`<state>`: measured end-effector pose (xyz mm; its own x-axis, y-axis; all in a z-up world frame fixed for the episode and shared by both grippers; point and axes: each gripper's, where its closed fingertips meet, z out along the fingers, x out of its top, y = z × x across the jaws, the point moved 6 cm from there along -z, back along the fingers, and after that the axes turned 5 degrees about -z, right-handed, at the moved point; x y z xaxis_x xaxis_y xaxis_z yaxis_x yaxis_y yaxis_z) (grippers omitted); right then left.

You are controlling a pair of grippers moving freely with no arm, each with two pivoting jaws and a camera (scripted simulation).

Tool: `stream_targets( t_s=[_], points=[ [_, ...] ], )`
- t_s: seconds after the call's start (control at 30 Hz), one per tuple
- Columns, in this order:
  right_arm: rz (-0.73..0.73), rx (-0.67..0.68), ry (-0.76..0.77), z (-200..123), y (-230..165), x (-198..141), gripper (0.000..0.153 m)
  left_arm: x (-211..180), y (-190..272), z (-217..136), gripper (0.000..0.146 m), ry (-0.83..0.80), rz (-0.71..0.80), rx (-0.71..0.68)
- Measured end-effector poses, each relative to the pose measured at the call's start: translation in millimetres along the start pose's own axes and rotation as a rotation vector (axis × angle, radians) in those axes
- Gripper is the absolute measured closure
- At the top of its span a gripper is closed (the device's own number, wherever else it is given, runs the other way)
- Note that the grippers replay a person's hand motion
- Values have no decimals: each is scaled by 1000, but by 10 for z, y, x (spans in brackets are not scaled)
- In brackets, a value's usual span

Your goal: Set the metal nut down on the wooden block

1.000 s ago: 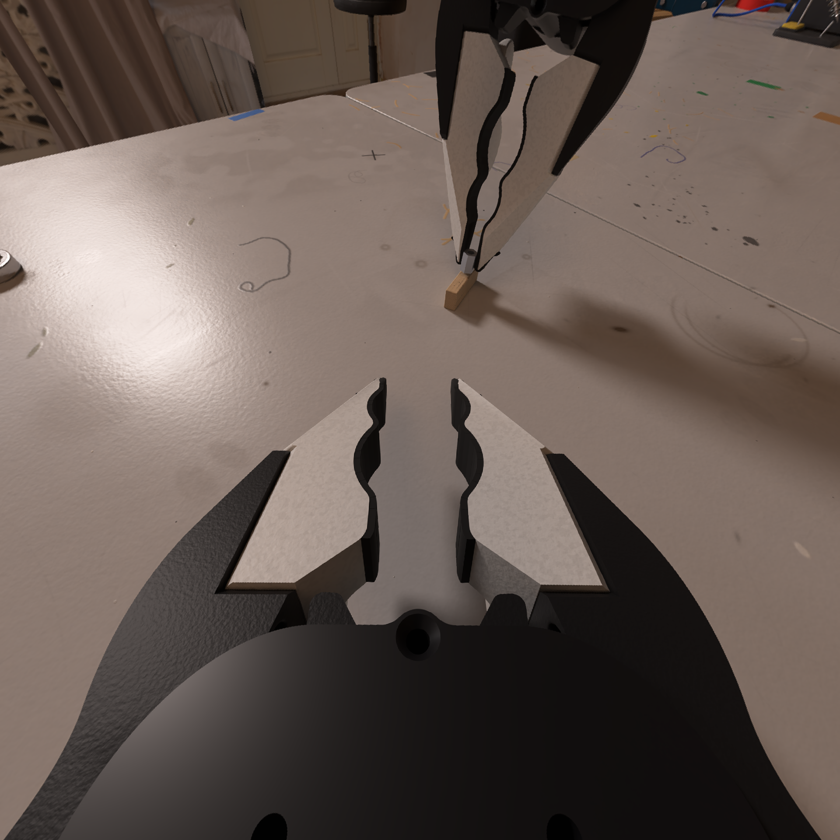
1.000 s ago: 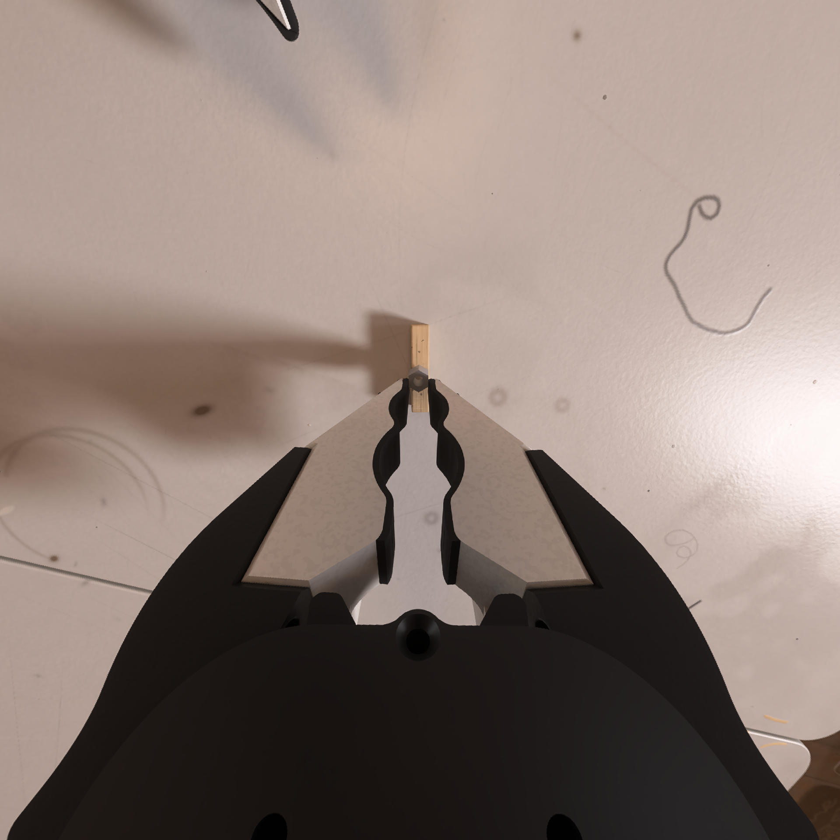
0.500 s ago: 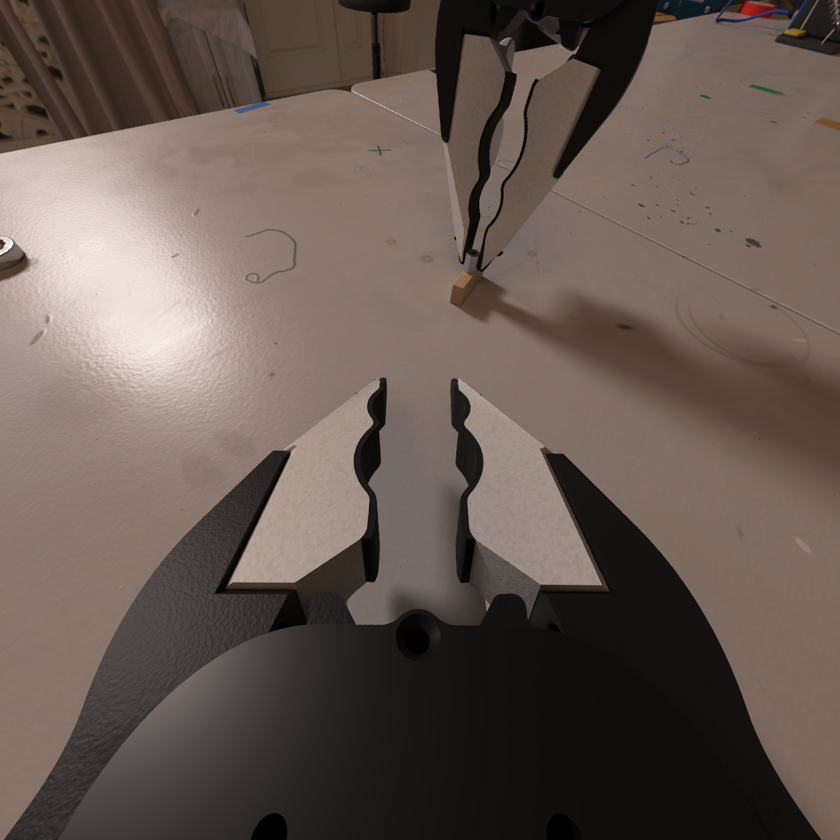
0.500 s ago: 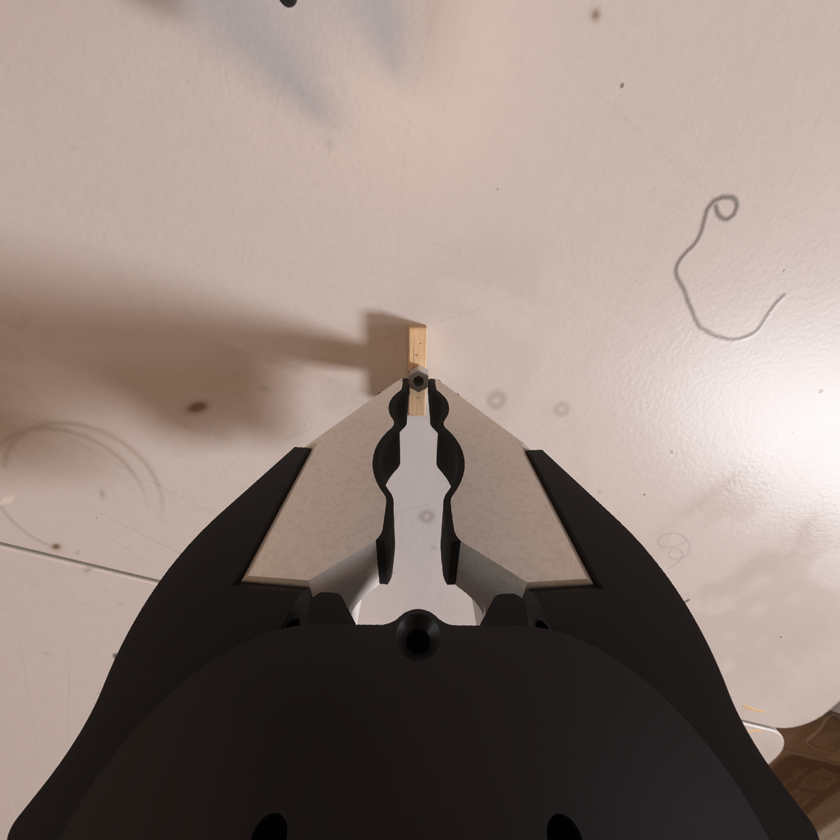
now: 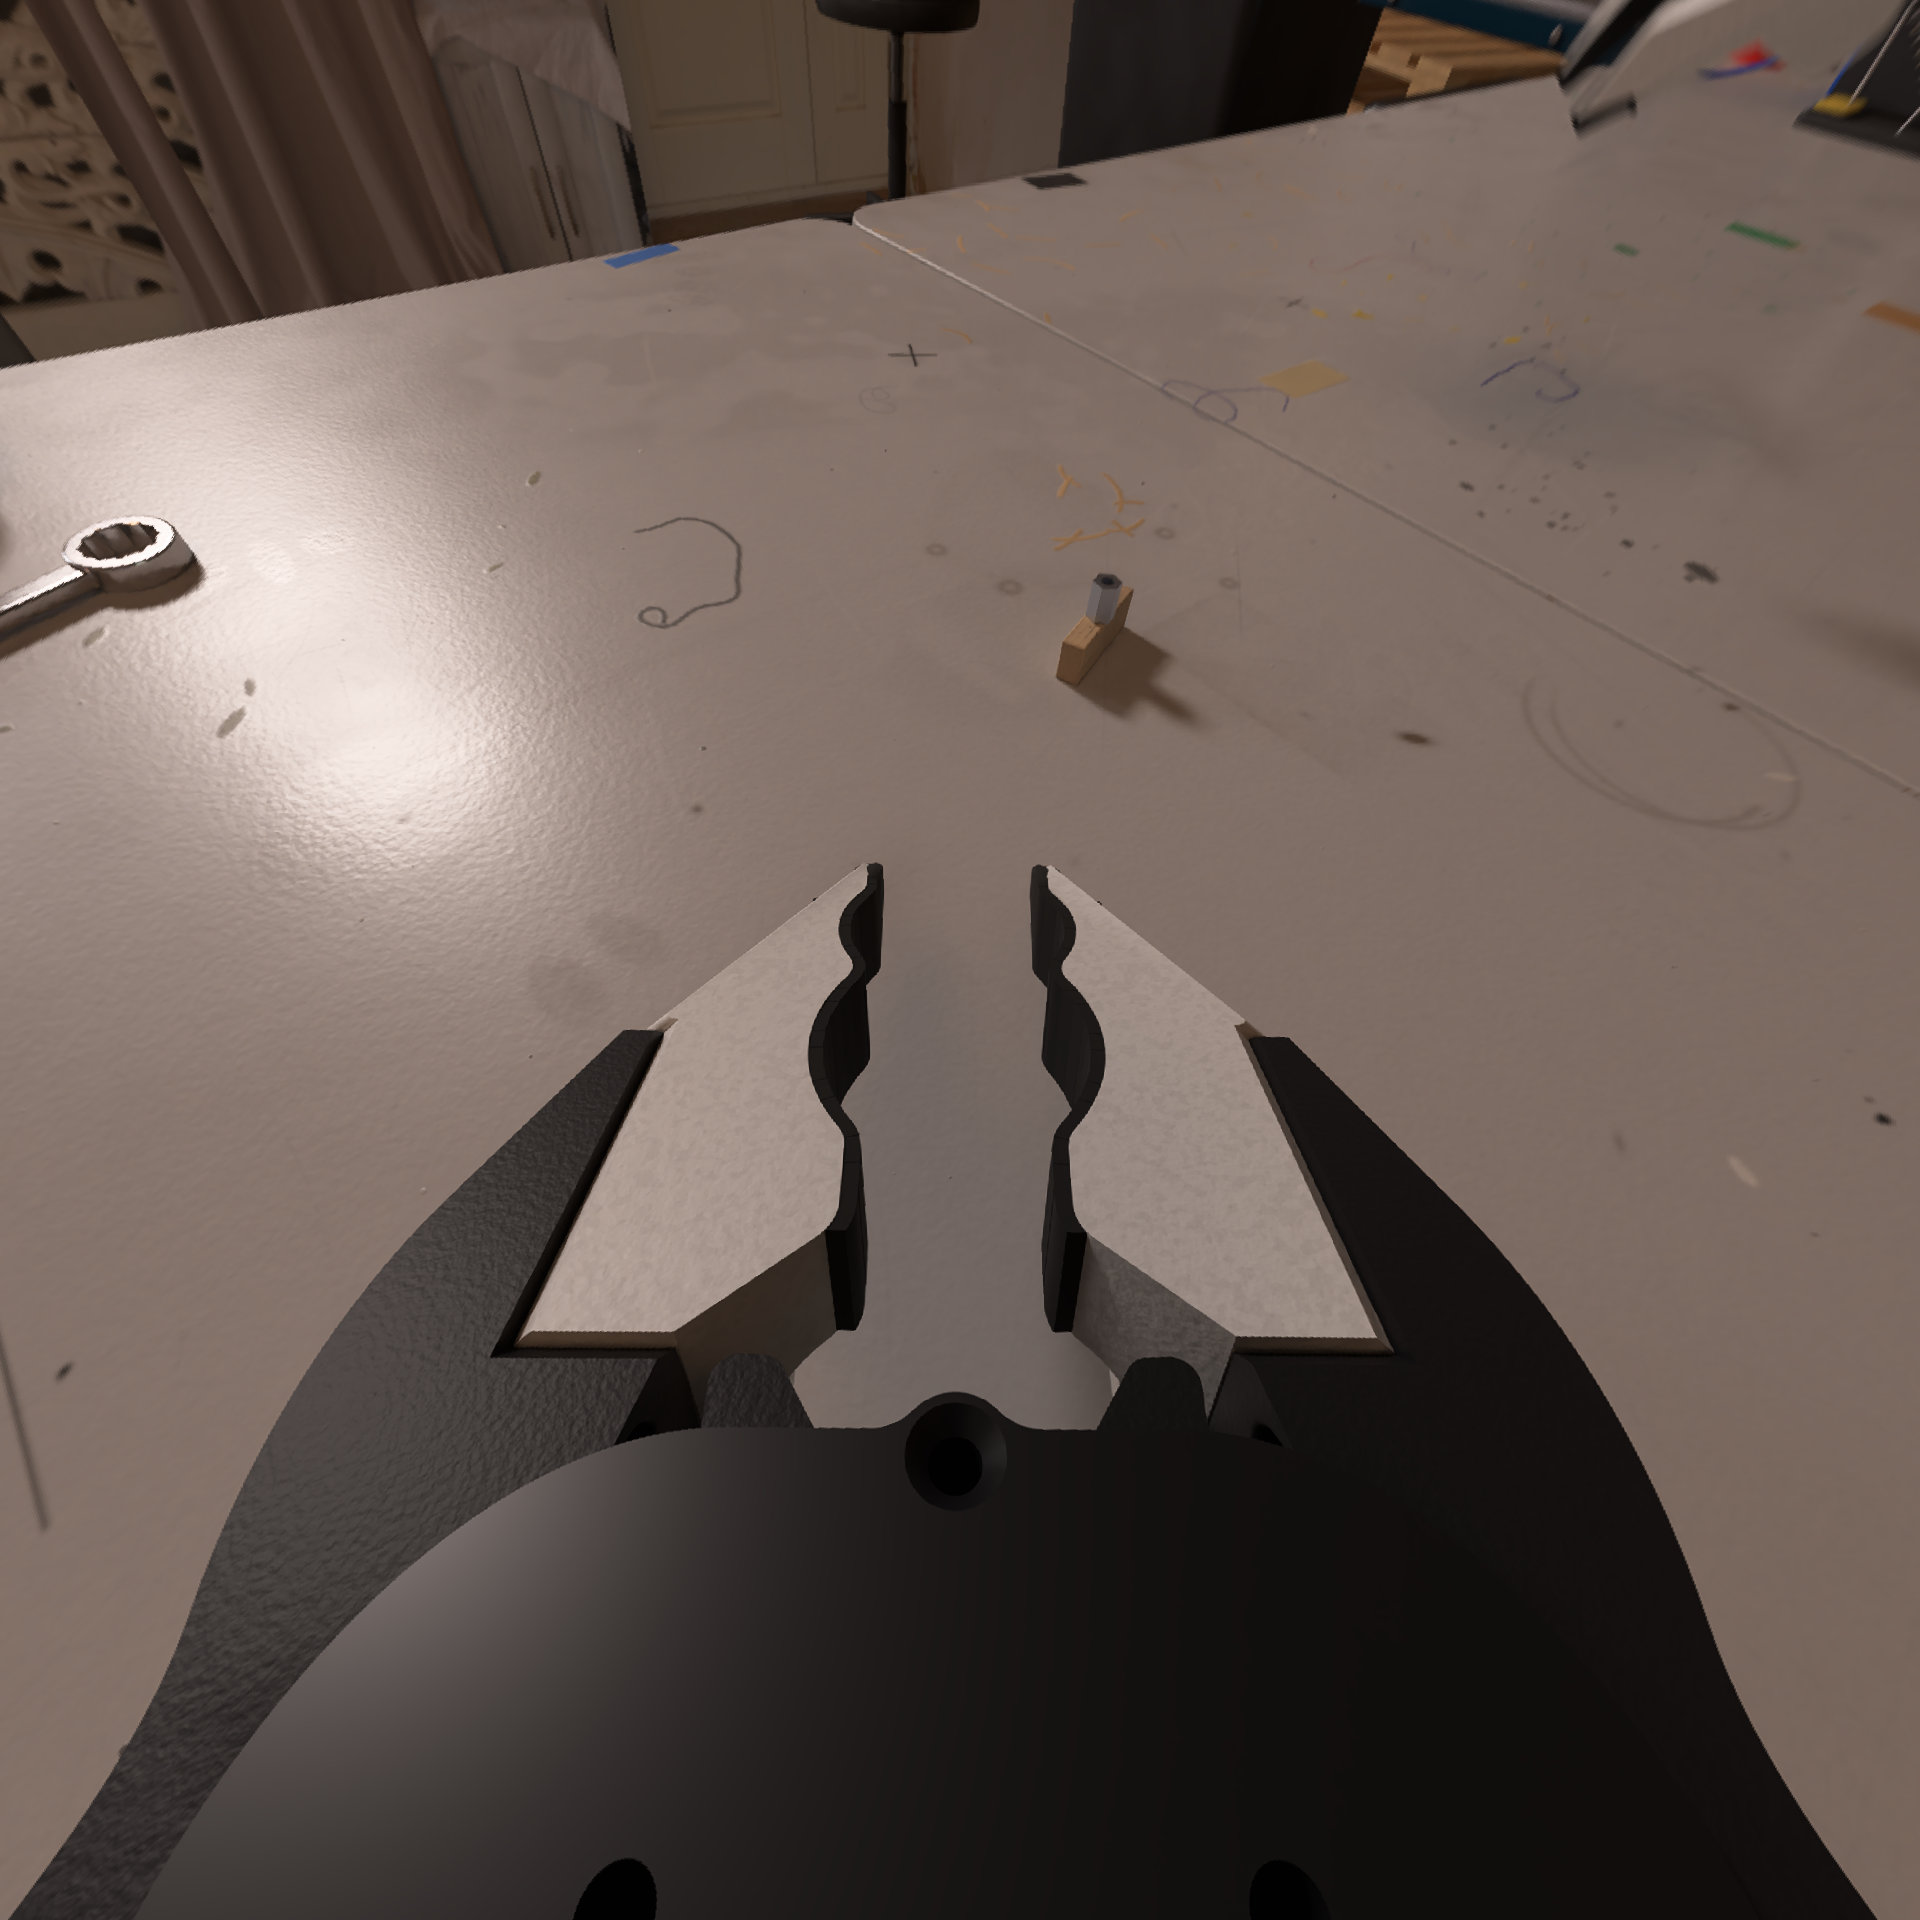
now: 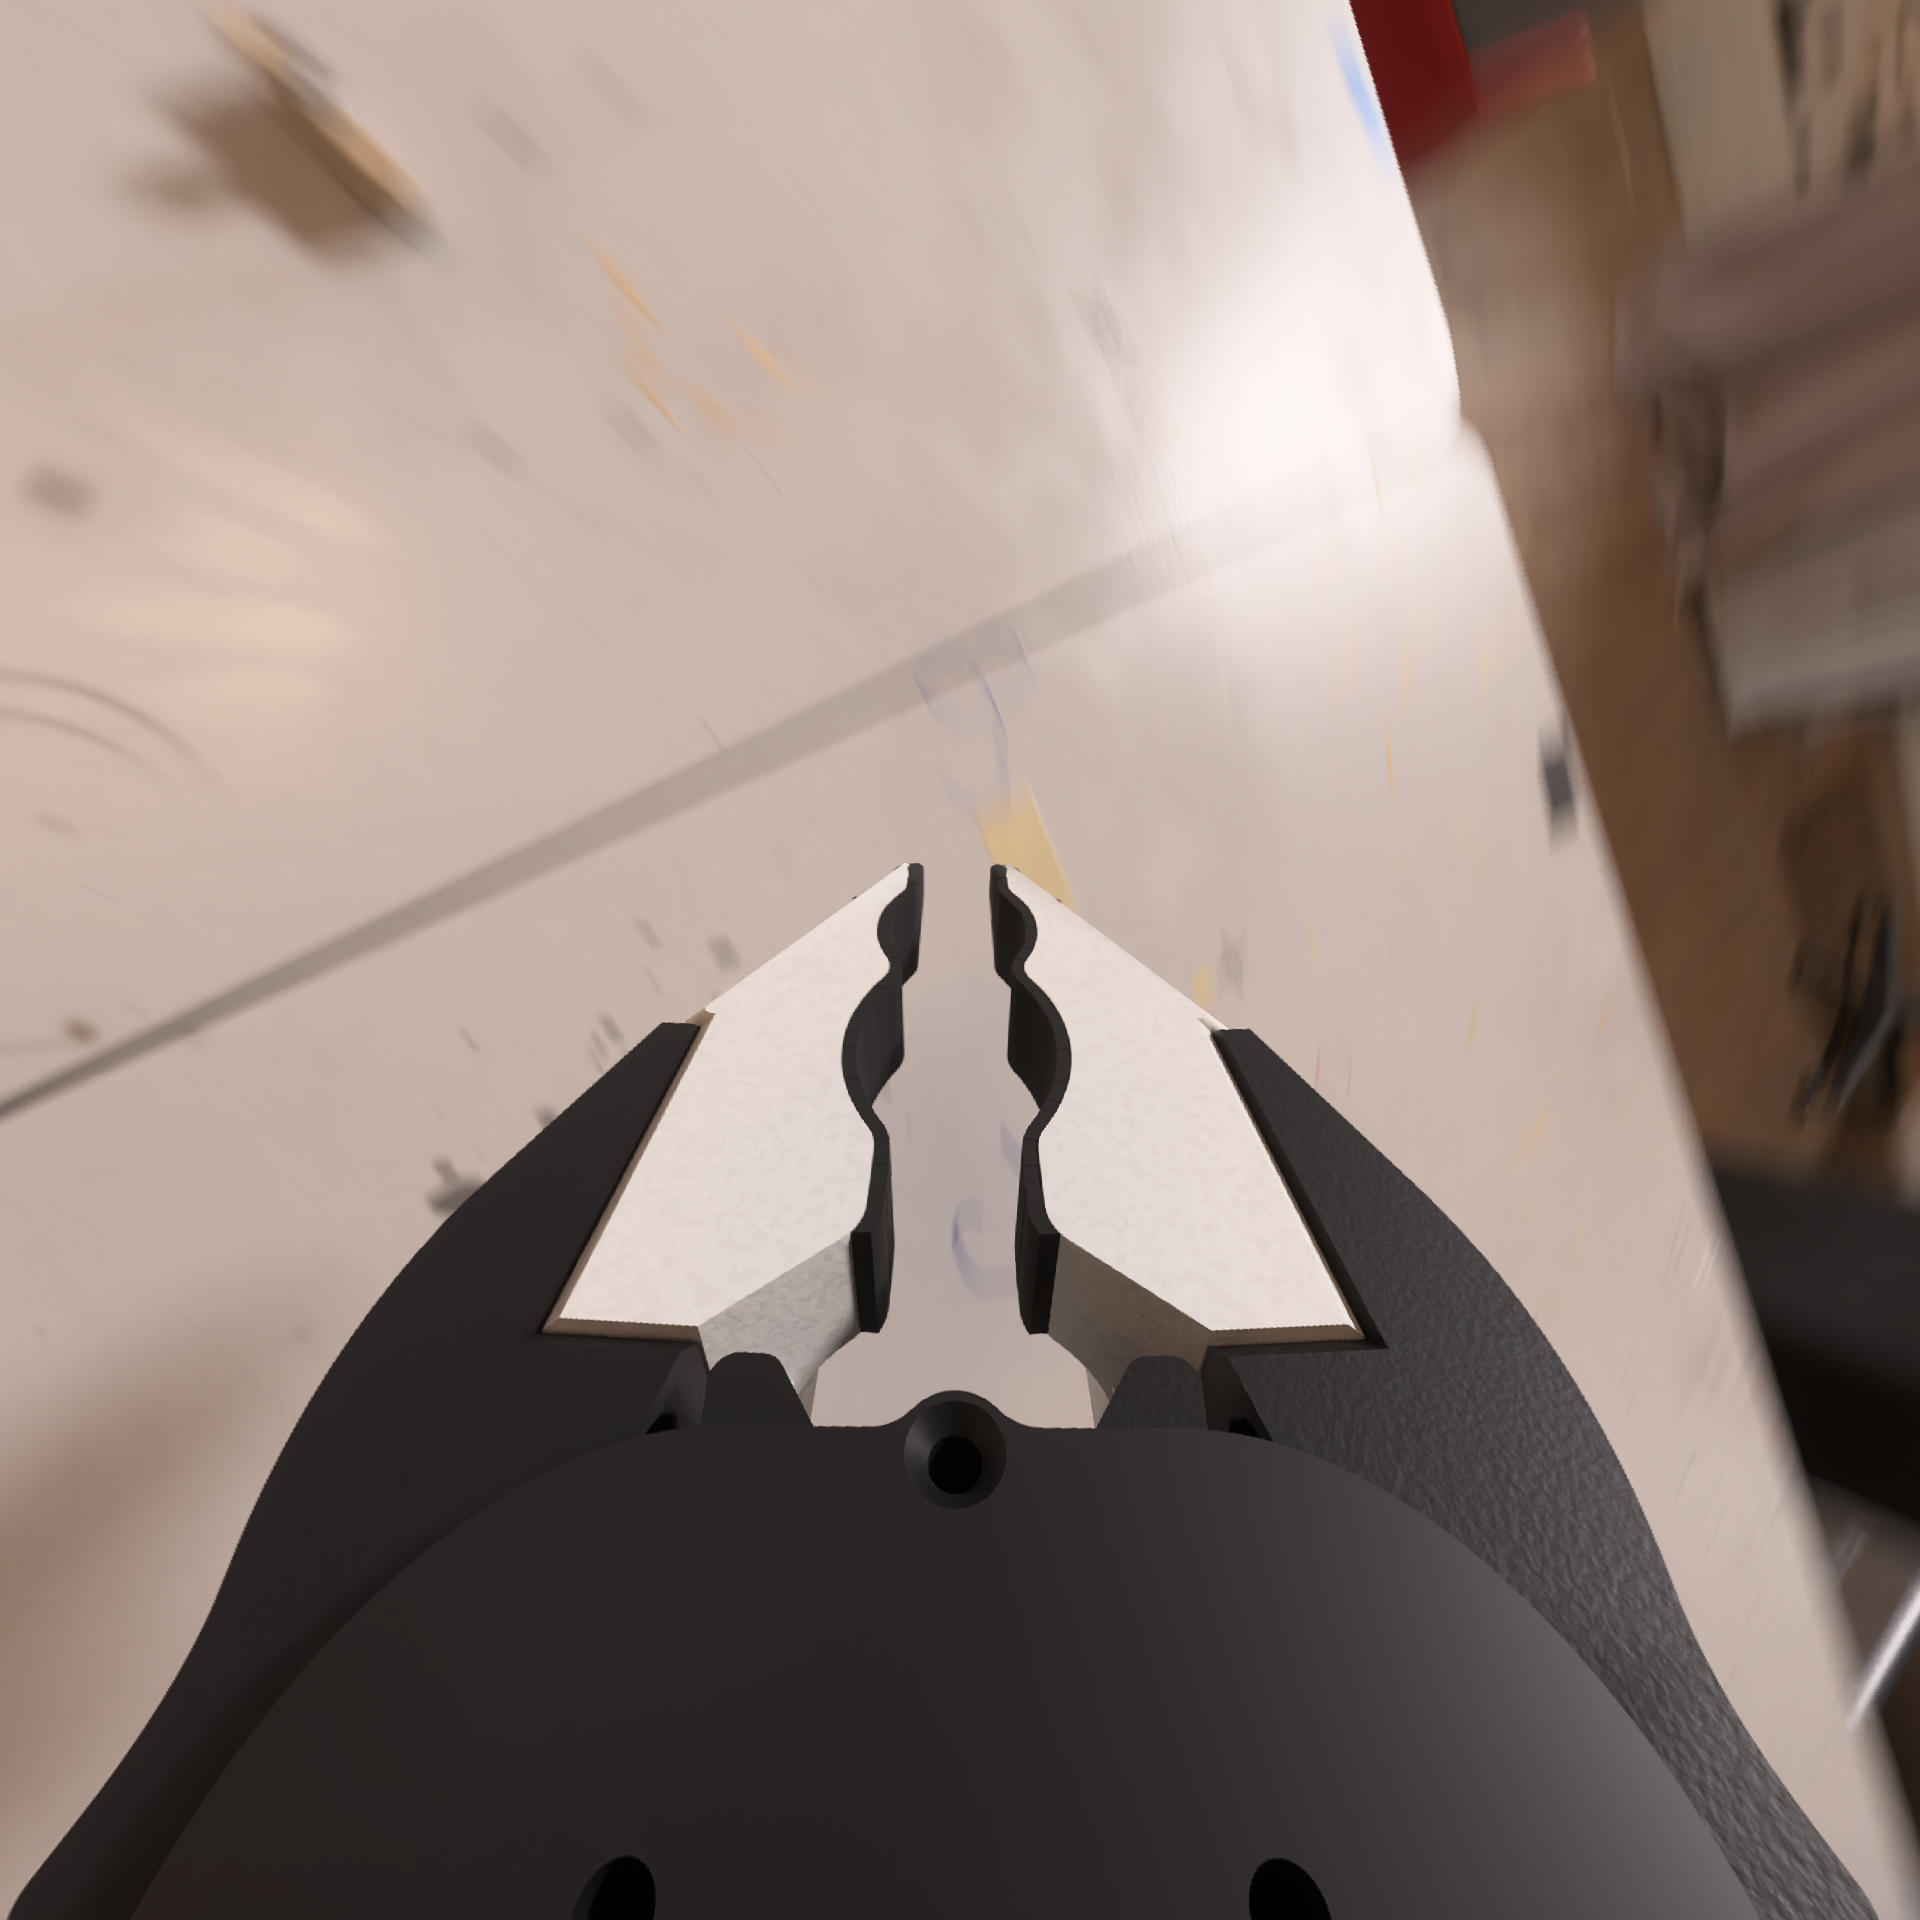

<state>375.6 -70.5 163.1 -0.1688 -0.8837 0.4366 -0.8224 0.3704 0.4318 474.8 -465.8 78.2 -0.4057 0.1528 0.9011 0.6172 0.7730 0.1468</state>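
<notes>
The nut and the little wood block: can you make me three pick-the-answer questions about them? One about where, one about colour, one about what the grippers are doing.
1. Where is the metal nut?
A. on the wooden block
B. inside the wrench ring
C. in a gripper

2. What colour is the block?
A. blue
B. light tan
C. black

3. How is the left gripper?
A. shut on the nut
B. shut on the wrench
C. open, holding nothing

Answers: 1 A, the nut stands upright on the block's top. 2 B, it looks like pale wood. 3 C, bare table shows between its fingers; the right gripper is open too.

Metal nut [image 5: 1108,596] upright atop wooden block [image 5: 1093,647]
</notes>
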Motion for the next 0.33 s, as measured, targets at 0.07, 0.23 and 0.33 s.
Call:
stream_targets(
  t_s=[0.07, 0.23, 0.33],
  points=[
    [232, -47, -122, -3, 165, -668, 131, 27, -10, -28, 118, 14, -26, -21],
    [497, 10, -115, 303, 175, -1332, 122, 268, 41, 19, 117, 4, 1, -84],
    [560, 89, -59, 447, 218, -1323, 119, 446, 181, 67, 117, -15, 59, -86]
  ],
)
